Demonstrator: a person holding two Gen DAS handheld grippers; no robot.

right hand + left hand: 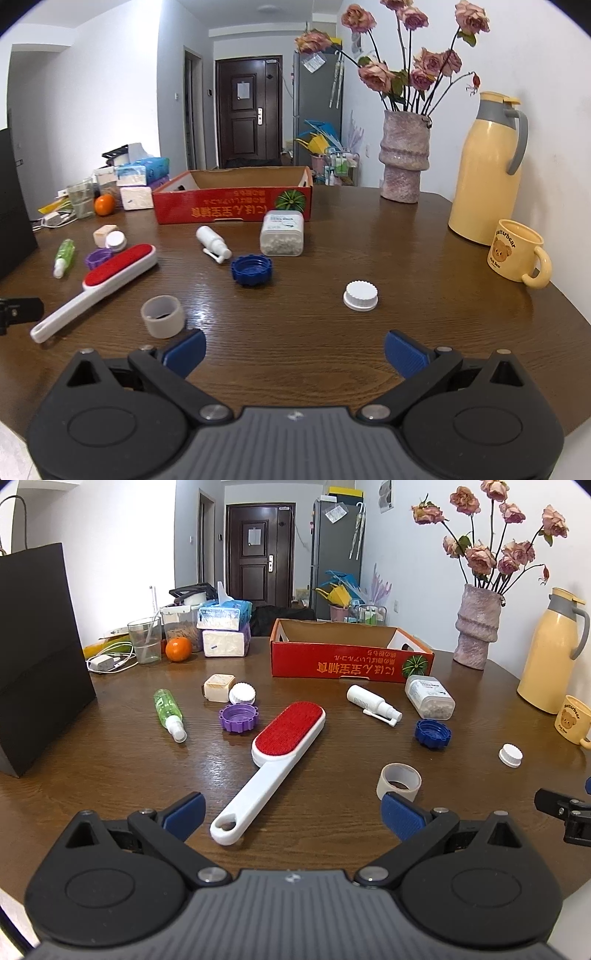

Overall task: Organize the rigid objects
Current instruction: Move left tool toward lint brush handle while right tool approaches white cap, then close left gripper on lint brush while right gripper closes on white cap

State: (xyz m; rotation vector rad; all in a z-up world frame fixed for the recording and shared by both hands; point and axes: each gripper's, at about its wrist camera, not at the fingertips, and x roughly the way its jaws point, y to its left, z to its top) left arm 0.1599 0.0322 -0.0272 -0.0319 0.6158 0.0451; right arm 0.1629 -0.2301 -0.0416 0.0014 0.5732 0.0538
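Yellow mug (519, 253) printed with a bear and "butterbear", red cardboard box (232, 206) with upside-down, unreadable orange characters

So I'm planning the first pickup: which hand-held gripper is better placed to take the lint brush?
Left. The left hand-held gripper is open with the lint brush handle lying between its fingers. The right hand-held gripper, also open, faces bare table; the brush lies off to its left.

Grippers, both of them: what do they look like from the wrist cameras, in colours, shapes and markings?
The left gripper and right gripper look alike: a ribbed grey body bearing a small pale mark, two round black housings, angular black link arms with silver pivot pins, and flat blue pads on the fingers. No cables, hands or sleeves show.
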